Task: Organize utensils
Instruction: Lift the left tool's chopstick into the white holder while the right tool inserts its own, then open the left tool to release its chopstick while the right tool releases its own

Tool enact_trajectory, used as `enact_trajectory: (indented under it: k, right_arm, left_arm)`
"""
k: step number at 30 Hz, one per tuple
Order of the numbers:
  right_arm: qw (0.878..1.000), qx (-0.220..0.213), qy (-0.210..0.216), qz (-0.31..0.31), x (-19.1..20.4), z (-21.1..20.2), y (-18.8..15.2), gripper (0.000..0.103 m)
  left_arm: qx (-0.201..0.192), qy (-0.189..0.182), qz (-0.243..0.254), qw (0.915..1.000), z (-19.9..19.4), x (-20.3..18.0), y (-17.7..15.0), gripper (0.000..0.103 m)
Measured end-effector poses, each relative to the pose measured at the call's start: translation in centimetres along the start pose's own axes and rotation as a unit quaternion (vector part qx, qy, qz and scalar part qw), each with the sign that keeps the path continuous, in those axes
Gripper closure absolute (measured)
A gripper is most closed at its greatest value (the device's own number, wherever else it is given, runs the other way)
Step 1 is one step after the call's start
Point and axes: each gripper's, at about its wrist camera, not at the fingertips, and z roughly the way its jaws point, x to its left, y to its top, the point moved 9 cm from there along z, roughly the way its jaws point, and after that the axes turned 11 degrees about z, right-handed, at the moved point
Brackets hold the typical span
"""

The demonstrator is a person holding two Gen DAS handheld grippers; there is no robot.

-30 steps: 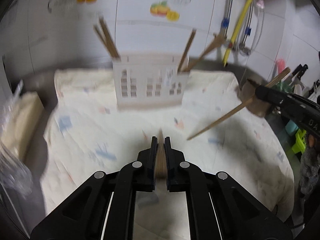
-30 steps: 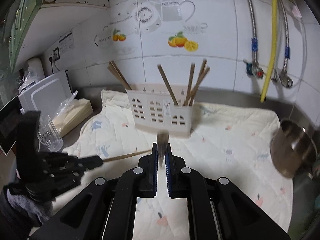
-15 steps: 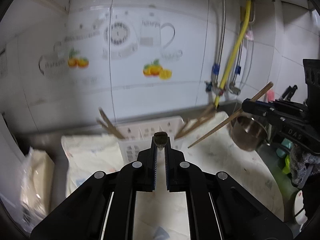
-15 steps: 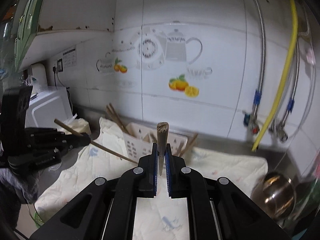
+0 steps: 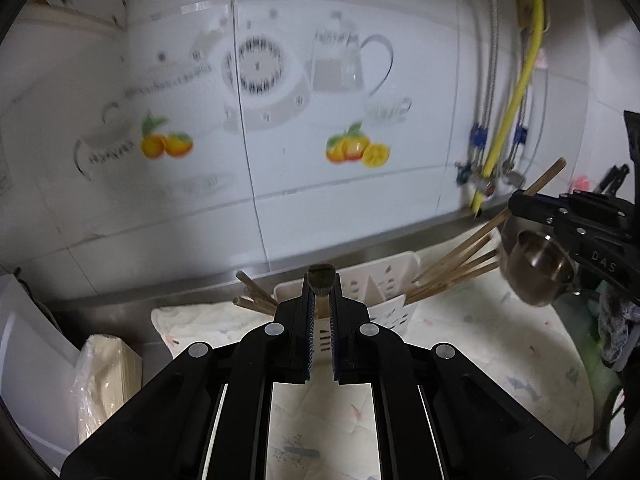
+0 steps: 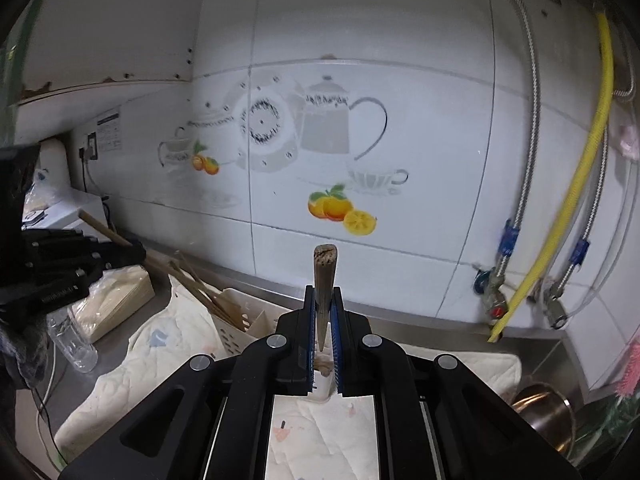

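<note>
Both claws are clamped on a chopstick each: the left claw (image 5: 321, 312) pinches one chopstick (image 5: 321, 280) end-on, and the right claw (image 6: 322, 320) grips another chopstick (image 6: 325, 276) upright. Below them, the white utensil holder (image 5: 394, 280) sits on the cloth-covered table (image 5: 500, 332), with more chopsticks (image 5: 456, 268) leaning out.

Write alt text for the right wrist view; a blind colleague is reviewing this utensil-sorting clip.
The right gripper is shut on a wooden chopstick, raised above a white utensil holder that already has chopsticks in it. At left, the left gripper holds another chopstick. Behind is a white tiled wall with teapot and orange decals, and a yellow hose at right.
</note>
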Motion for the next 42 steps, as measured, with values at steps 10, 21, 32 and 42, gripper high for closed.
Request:
enact_trajectory:
  k: [10,21,32,42]
  right_arm:
    - [0.999,0.054,-0.002,0.006,0.0,5.2,-2.5,0.096]
    - [0.996,0.081,0.008,0.028,-0.5,8.2,-4.4,0.095]
    - [0.997,0.067,0.008,0.030,-0.5,7.3,-4.0,0.077]
    - [0.999,0.030,-0.003,0.026,-1.0,3.9,-3.7,0.042]
  left_arm:
    - [0.046,-0.016,-0.022,0.9986,4.9,0.4,-1.7,0.097]
    - [0.059,-0.026,-0.030,0.9975,6.3,0.2,-2.6,0.095]
    - [0.033,-0.023,-0.030,0.9987,4.3,-0.1,-2.1,0.074]
    - [0.008,-0.013,-0.033,0.9993,1.2,-0.9,-3.4,0.041]
